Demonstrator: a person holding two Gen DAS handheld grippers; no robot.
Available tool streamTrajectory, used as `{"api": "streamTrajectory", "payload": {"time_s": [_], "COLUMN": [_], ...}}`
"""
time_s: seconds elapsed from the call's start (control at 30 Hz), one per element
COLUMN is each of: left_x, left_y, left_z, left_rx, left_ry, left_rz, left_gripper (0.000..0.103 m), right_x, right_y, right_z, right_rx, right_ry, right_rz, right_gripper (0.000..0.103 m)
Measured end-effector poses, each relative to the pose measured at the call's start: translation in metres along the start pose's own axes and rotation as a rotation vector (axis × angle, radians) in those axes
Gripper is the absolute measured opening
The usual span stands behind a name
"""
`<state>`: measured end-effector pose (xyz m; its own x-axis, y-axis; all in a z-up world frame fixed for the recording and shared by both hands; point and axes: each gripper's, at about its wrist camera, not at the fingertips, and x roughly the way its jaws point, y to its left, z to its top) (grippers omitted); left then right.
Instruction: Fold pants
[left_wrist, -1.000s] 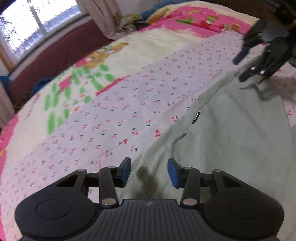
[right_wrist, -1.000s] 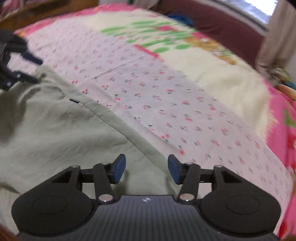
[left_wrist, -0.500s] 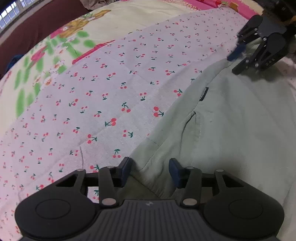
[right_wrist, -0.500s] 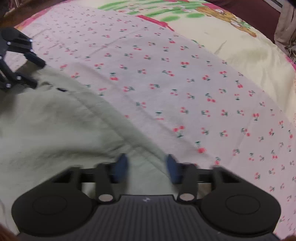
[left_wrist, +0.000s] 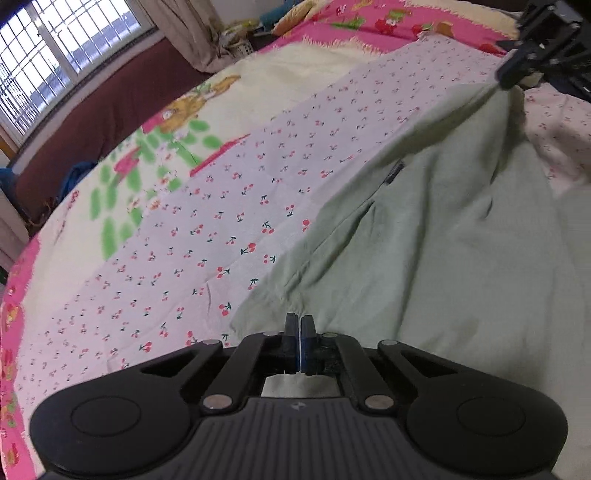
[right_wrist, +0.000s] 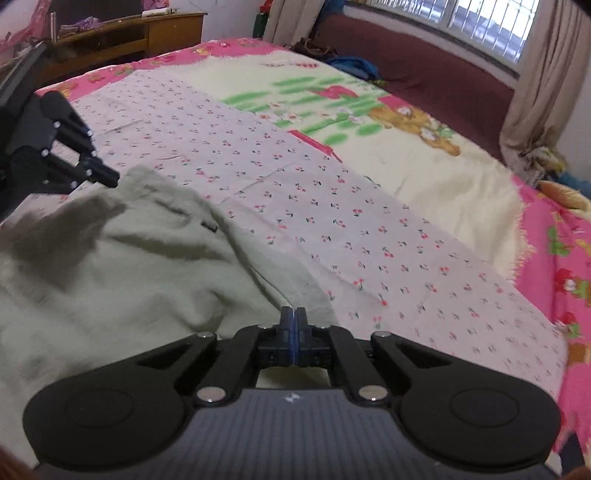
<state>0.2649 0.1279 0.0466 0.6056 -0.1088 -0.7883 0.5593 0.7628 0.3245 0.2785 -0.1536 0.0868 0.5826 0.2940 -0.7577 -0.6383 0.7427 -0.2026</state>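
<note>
The left gripper (left_wrist: 299, 325) has its jaws pressed together, blue pads meeting, with the edge of the pants (left_wrist: 424, 266) pinched between them at the hem nearest the camera. The right gripper (right_wrist: 294, 317) is closed the same way, its pads clamped on the pants' (right_wrist: 122, 273) other edge; in the left view the right gripper (left_wrist: 517, 70) appears far off at the garment's opposite corner, tips on the cloth.

The pale green pants lie spread on the cherry sheet (left_wrist: 229, 206), with both gripped edges raised off it. A small dark label (left_wrist: 393, 172) sits on the pants' edge about midway between the two grippers. Beyond the cherry sheet lies a cream blanket (left_wrist: 303, 74) with a pink border, and past that the window (left_wrist: 62, 51).

A second ago both sets of jaws stood well apart, hovering over the pants with nothing between them. Half a second ago they were lower, straddling the garment's edge, the right one blurred in motion. Now both are shut on cloth, and the pants' edge between them runs taut, where before it lay slack on the cherry sheet.
</note>
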Motion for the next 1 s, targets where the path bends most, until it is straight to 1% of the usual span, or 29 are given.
{"api": "streamTrajectory", "payload": {"time_s": [0.03,0.1,0.13,0.17,0.2,0.23,0.27,0.33,0.4,0.5,0.57,0.6,0.67,0.7,0.73,0.8,0.87,0.97,1.0], "left_x": [-0.003,-0.008,-0.011,-0.013,-0.016,-0.019,-0.021,-0.016,-0.006,0.009,0.021,0.027,0.033,0.036,0.042,0.051,0.061,0.07,0.072], "left_y": [-0.001,-0.002,-0.004,-0.007,-0.013,-0.02,-0.027,-0.042,-0.052,-0.062,-0.058,-0.052,-0.04,-0.037,-0.03,-0.022,-0.013,0.002,0.003], "left_z": [0.0,0.002,0.002,0.001,0.0,-0.001,-0.003,-0.003,0.001,0.012,0.021,0.025,0.027,0.025,0.024,0.021,0.019,0.018,0.018], "left_rx": [-0.003,-0.007,0.002,0.02,0.052,0.087,0.123,0.216,0.282,0.358,0.355,0.327,0.271,0.256,0.249,0.243,0.237,0.189,0.181], "left_ry": [-0.015,-0.035,-0.045,-0.053,-0.066,-0.08,-0.092,-0.109,-0.098,-0.078,-0.052,-0.045,-0.05,-0.044,-0.027,0.007,0.033,0.048,0.048], "left_rz": [0.01,0.02,0.025,0.036,0.057,0.07,0.077,0.103,0.115,0.097,0.08,0.069,0.048,0.038,0.03,0.011,0.013,-0.046,-0.056], "left_gripper": [0.024,0.034,0.045,0.054,0.057,0.061,0.067,0.075,0.075,0.075,0.075,0.075,0.075,0.075,0.075,0.075,0.075,0.078,0.08], "right_x": [-0.011,-0.036,-0.045,-0.053,-0.061,-0.068,-0.072,-0.075,-0.073,-0.063,-0.055,-0.05,-0.041,-0.031,-0.023,-0.003,0.016,0.04,0.049], "right_y": [0.005,0.02,0.028,0.036,0.044,0.054,0.06,0.078,0.092,0.098,0.09,0.082,0.066,0.055,0.047,0.035,0.031,0.03,0.029], "right_z": [-0.004,-0.011,-0.015,-0.02,-0.026,-0.033,-0.041,-0.057,-0.07,-0.08,-0.078,-0.074,-0.068,-0.061,-0.055,-0.044,-0.032,-0.021,-0.017], "right_rx": [0.007,-0.003,-0.022,-0.041,-0.056,-0.063,-0.065,-0.076,-0.088,-0.093,-0.068,-0.05,-0.032,-0.025,-0.015,-0.009,-0.017,-0.008,-0.004], "right_ry": [-0.013,-0.031,-0.037,-0.04,-0.041,-0.04,-0.037,-0.026,-0.008,0.017,0.017,0.01,-0.039,-0.041,-0.034,-0.034,-0.026,-0.026,-0.011], "right_rz": [0.0,0.01,0.015,0.016,0.019,0.036,0.054,0.081,0.107,0.139,0.146,0.137,0.112,0.112,0.114,0.137,0.146,0.186,0.205], "right_gripper": [0.0,0.0,0.0,0.0,0.0,0.0,0.0,0.0,0.0,0.0,0.0,0.001,0.007,0.017,0.035,0.048,0.049,0.051,0.056]}}
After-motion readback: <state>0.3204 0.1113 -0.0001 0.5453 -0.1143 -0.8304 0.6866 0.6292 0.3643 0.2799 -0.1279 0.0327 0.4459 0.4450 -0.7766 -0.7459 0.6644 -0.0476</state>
